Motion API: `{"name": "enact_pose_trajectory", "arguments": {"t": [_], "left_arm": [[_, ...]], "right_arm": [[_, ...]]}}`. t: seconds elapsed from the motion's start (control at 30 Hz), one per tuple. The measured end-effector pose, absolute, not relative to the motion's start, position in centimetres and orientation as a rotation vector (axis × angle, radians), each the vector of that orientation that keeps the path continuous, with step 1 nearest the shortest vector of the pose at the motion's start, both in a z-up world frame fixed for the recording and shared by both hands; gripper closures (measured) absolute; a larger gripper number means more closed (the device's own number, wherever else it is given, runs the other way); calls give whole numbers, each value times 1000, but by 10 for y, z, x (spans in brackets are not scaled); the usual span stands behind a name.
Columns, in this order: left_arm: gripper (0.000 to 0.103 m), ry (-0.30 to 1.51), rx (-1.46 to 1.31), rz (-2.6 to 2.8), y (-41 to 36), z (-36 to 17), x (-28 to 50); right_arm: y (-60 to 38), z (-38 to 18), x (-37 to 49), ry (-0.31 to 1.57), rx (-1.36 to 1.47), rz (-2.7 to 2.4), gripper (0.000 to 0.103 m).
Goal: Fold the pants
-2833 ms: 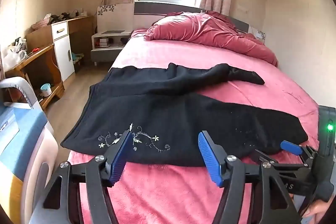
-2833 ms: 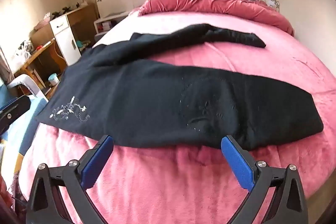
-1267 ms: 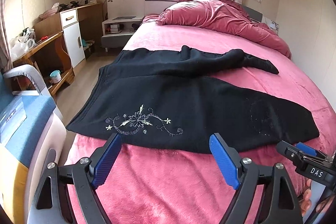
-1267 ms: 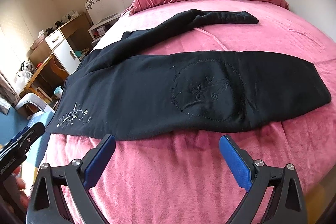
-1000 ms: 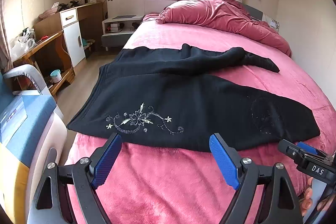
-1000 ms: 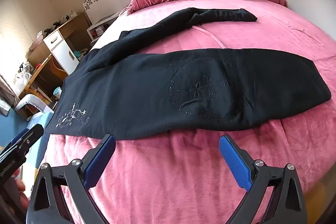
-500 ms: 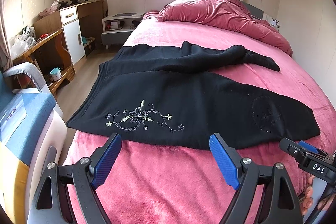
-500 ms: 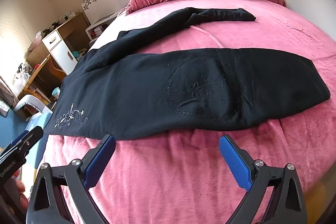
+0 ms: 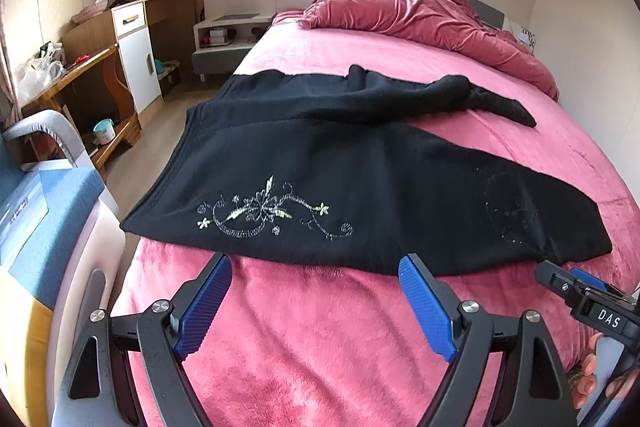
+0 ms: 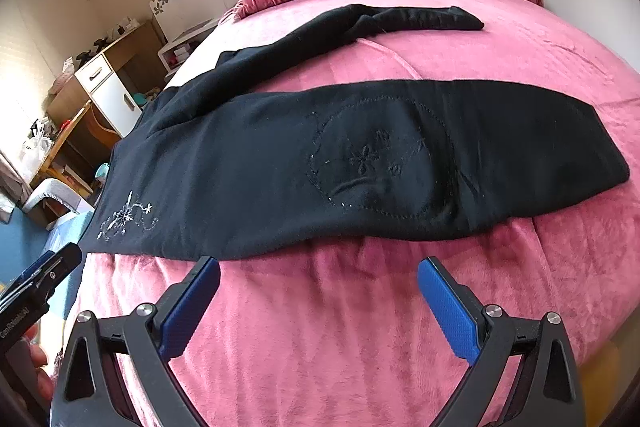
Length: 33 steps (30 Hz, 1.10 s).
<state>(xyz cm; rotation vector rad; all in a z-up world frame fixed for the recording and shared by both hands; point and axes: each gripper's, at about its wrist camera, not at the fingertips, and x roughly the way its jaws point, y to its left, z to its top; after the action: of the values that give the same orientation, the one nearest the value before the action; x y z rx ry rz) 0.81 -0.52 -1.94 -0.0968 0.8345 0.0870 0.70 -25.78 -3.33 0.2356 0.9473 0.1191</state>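
Observation:
Black pants (image 9: pixel 360 163) lie spread across the pink bed (image 9: pixel 320 339), waist at the left, legs running right. The near leg lies flat with white flower embroidery by the waist; the far leg is bunched and twisted. They also show in the right wrist view (image 10: pixel 340 155). My left gripper (image 9: pixel 316 301) is open and empty, just short of the near edge by the embroidery. My right gripper (image 10: pixel 320 307) is open and empty, just short of the near leg's edge. Each gripper shows at the edge of the other's view.
A crumpled pink duvet (image 9: pixel 420 15) lies at the head of the bed. A blue and white chair (image 9: pixel 44 227) stands close to the bed's left side. A wooden desk with a white cabinet (image 9: pixel 132 51) and a nightstand (image 9: pixel 224 39) line the left wall.
Both grippers have lifted and pulled back a little from the pants over the last few seconds. In the last second almost nothing has moved. The pants lie as before.

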Motion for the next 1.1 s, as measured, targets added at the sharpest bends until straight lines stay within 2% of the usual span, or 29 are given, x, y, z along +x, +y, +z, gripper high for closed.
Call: {"name": "enact_pose_trajectory", "arguments": {"t": [0.2, 0.27, 0.4, 0.47, 0.53, 0.6, 0.67, 0.73, 0.83, 0.97, 1.07, 1.1], "left_arm": [[13, 898, -148, 59, 9, -40, 21], [7, 943, -193, 42, 20, -51, 28], [6, 1002, -284, 45, 51, -71, 39], [6, 1022, -313, 55, 64, -76, 43], [7, 1035, -348, 69, 79, -81, 48], [9, 1052, -377, 103, 98, -87, 53], [23, 1064, -430, 131, 118, -94, 57], [30, 1075, -480, 141, 132, -98, 59], [40, 1067, -590, 161, 157, -103, 61], [47, 1048, -696, 205, 182, -104, 65], [53, 1044, -734, 226, 189, -104, 70], [54, 1042, -740, 228, 191, -105, 70]], "right_arm": [[-280, -42, 10, 986, 313, 120, 3], [-301, -45, 9, 994, 386, 102, 3], [-367, -51, 4, 971, 585, 22, 4], [-408, -56, 0, 941, 669, -63, 8], [-443, -62, -3, 920, 728, -142, 18], [-472, -70, -3, 910, 767, -211, 21], [-497, -77, 2, 901, 817, -267, 27], [-517, -86, 8, 897, 865, -315, 35], [-528, -96, 17, 890, 900, -327, 38], [-528, -95, 32, 881, 869, -335, 38], [-536, -95, 41, 881, 848, -340, 46], [-538, -96, 47, 887, 839, -346, 53]]}}
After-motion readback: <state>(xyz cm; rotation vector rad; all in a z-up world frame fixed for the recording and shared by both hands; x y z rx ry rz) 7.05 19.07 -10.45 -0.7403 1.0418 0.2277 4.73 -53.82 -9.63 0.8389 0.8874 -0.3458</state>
